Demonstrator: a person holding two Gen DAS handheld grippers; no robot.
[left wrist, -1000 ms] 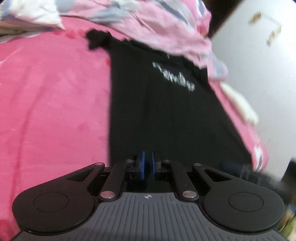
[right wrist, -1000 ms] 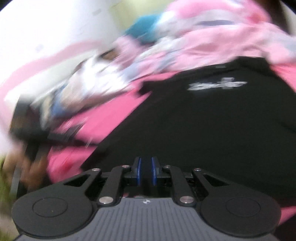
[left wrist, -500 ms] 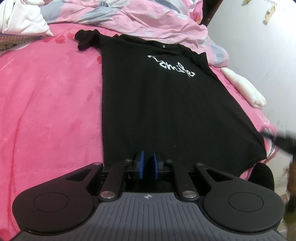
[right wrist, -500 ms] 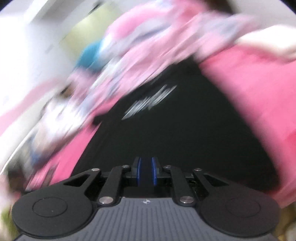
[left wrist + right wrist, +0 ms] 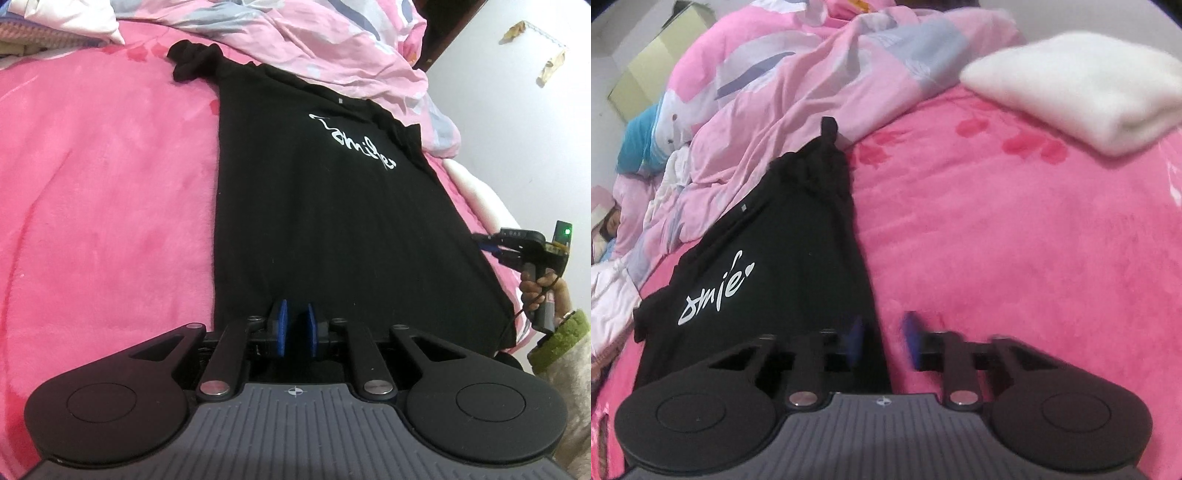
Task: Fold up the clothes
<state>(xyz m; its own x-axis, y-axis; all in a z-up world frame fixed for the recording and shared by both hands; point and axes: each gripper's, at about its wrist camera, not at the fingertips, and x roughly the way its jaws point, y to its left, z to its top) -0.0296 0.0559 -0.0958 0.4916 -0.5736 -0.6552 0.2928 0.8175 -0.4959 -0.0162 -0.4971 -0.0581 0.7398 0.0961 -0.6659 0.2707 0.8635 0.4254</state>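
- We see black shirt [image 5: 325, 221] flat on bed [image 5: 1015, 240], long axis running away, hem nearest.
- L tool [image 5: 296, 332] at hem, nrly clenched; can't tell if gripping.
- R tool [image 5: 882, 339] released, straddling side edge.

- The bed [image 5: 103, 206] is covered with a bright pink plush blanket [image 5: 1015, 236] that has darker pink flower marks.
- A crumpled pale pink quilt [image 5: 798, 92] with grey and blue patches lies at the far side of the bed.
- A folded white fluffy blanket [image 5: 1082, 85] rests on the pink blanket, near the quilt.
- A plain white wall [image 5: 517, 122] stands beside the bed, with small torn tape pieces [image 5: 550, 66] stuck on it.
- A dark wooden post [image 5: 447, 33] stands at the corner of the wall.
- A pale yellow cabinet [image 5: 653, 62] stands behind the quilt.
- The light is soft and even.
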